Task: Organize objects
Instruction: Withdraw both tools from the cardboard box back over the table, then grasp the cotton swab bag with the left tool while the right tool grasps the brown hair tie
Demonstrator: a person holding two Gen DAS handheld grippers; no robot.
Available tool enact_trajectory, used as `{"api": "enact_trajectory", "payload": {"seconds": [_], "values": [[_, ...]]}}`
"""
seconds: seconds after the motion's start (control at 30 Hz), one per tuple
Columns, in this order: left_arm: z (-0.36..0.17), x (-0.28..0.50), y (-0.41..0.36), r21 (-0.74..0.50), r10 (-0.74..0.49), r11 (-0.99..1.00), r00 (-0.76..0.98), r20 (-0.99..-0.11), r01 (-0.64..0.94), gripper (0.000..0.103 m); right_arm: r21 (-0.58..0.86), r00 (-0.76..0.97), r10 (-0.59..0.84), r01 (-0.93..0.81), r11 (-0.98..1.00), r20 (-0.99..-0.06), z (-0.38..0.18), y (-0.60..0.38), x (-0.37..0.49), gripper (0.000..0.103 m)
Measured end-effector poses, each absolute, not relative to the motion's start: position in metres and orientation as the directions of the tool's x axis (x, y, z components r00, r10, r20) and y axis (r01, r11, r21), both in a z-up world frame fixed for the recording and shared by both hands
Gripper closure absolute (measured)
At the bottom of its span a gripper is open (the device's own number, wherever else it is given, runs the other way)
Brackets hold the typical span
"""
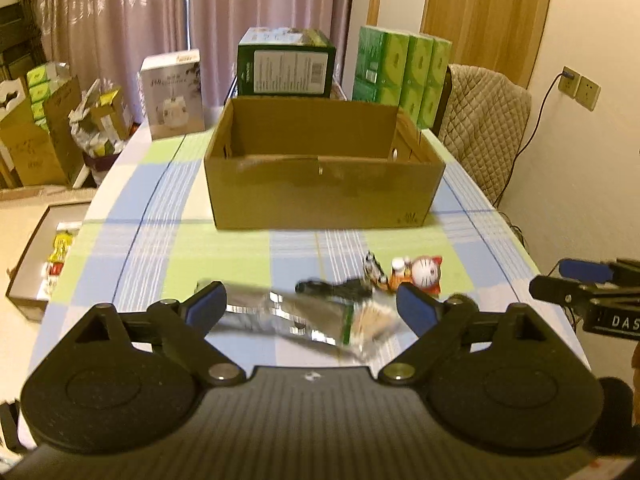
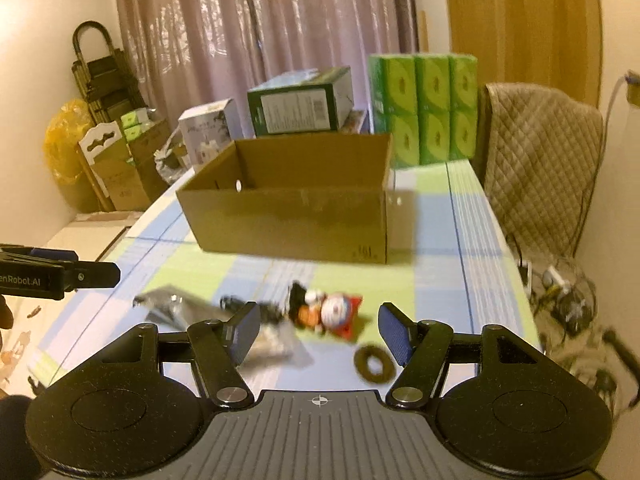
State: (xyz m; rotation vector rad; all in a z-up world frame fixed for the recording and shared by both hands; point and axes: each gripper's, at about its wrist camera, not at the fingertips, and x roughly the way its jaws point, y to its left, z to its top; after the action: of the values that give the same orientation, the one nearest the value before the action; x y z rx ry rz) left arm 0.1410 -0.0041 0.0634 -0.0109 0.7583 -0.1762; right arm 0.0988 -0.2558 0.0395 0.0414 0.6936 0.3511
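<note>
An open cardboard box (image 1: 320,184) (image 2: 288,220) stands mid-table, empty as far as I see. In front of it lie a silver foil packet with cotton swabs (image 1: 304,316) (image 2: 176,306), a black object (image 1: 336,286) (image 2: 256,308), a small cat figurine (image 1: 426,272) (image 2: 332,312) and a dark ring (image 2: 374,364). My left gripper (image 1: 310,310) is open, hovering over the packet. My right gripper (image 2: 318,330) is open above the figurine and ring. Each gripper shows at the edge of the other's view: the right gripper (image 1: 580,288), the left gripper (image 2: 80,272).
The checked tablecloth (image 1: 160,248) covers the table. Behind the box stand a white carton (image 1: 174,94), a green carton (image 1: 286,62) and green tissue packs (image 1: 404,72). A padded chair (image 2: 540,160) is at the right; boxes and clutter (image 1: 44,132) sit on the floor at left.
</note>
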Motion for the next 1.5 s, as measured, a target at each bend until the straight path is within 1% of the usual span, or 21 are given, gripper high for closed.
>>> {"api": "enact_trajectory", "payload": {"seconds": [0.1,0.27,0.4,0.57,0.7,0.8,0.93,1.1,1.33,1.5], "values": [[0.053,0.13,-0.004,-0.072,-0.151,0.987,0.707,-0.691,0.141,0.013,0.185,0.709,0.319,-0.262,0.947,-0.629,0.024,-0.263,0.084,0.04],[0.036,0.118,-0.003,-0.055,-0.13,0.99,0.707,-0.695,0.127,0.013,0.171,0.712,0.275,-0.217,0.961,-0.646,0.002,-0.271,0.069,0.04],[0.019,0.115,-0.009,-0.068,-0.155,0.986,0.681,-0.716,0.152,0.016,0.164,0.704,0.251,-0.19,0.968,-0.664,-0.012,-0.278,0.066,0.04],[0.003,0.117,-0.025,-0.064,-0.207,0.97,0.663,-0.719,0.234,0.016,0.167,0.698,0.248,-0.183,0.969,-0.672,-0.023,-0.283,0.064,0.04],[-0.009,0.126,-0.035,-0.074,-0.267,0.946,0.631,-0.729,0.316,0.025,0.171,0.691,0.245,-0.176,0.969,-0.68,-0.029,-0.283,0.067,0.04],[-0.018,0.134,-0.039,-0.072,-0.287,0.933,0.607,-0.741,0.352,0.027,0.173,0.685,0.249,-0.179,0.969,-0.685,-0.033,-0.282,0.07,0.04],[-0.03,0.148,-0.04,-0.055,-0.291,0.921,0.584,-0.758,0.386,0.028,0.177,0.676,0.256,-0.184,0.967,-0.692,-0.039,-0.279,0.078,0.04],[-0.046,0.167,-0.043,-0.063,-0.321,0.897,0.546,-0.774,0.437,0.031,0.178,0.669,0.256,-0.184,0.967,-0.698,-0.048,-0.276,0.094,0.04],[-0.066,0.196,-0.054,-0.079,-0.364,0.859,0.494,-0.79,0.506,0.031,0.184,0.647,0.261,-0.186,0.965,-0.716,-0.061,-0.272,0.118,0.04],[-0.077,0.218,-0.056,-0.093,-0.369,0.855,0.472,-0.8,0.51,0.031,0.184,0.638,0.27,-0.199,0.963,-0.722,-0.068,-0.265,0.133,0.04]]}}
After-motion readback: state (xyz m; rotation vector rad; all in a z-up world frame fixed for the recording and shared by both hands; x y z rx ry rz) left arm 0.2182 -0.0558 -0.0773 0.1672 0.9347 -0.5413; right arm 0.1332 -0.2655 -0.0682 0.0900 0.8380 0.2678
